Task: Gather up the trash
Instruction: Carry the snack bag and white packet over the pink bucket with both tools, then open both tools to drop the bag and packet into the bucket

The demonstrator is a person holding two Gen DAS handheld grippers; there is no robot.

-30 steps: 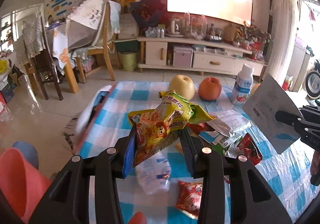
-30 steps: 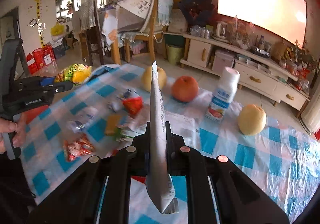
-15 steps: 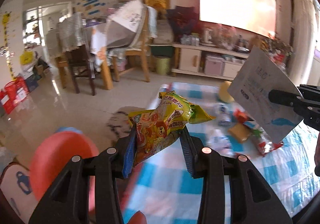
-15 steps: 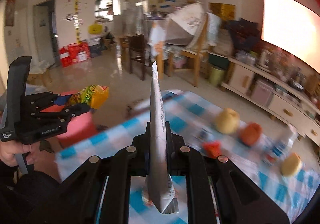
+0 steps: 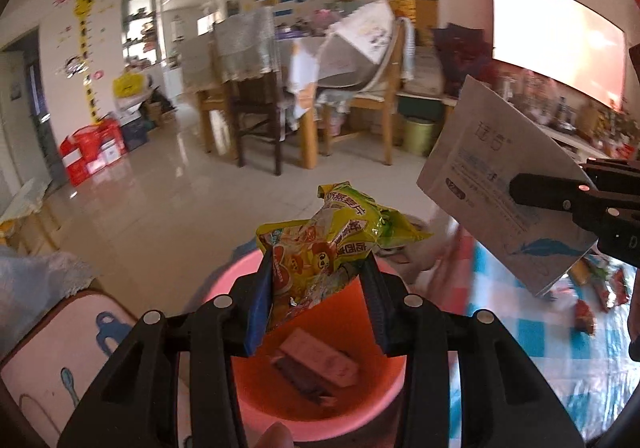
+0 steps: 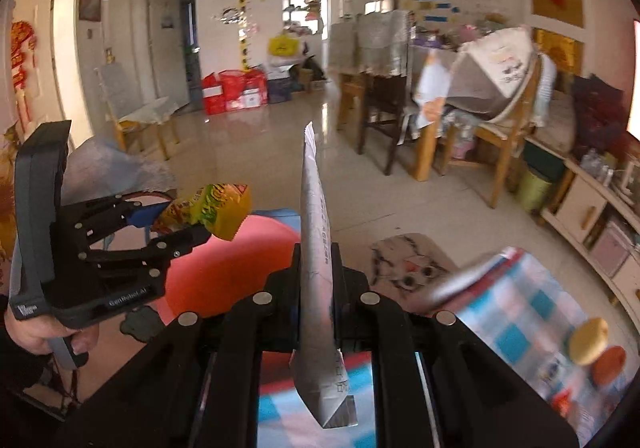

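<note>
The left claw (image 5: 316,296) grips one yellow snack bag (image 5: 332,244) directly above the one pink bin (image 5: 320,400) holding two discarded pieces, the right claw (image 6: 318,280) pinches one flat white packet (image 6: 318,248), beyond them the checked table (image 5: 540,344) edge and open tiled floor (image 5: 160,216).

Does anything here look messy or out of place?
Yes. Snack wrappers lie scattered on the checked tablecloth beside fruit. A cloth-draped chair behind leans askew against the dining table.
</note>
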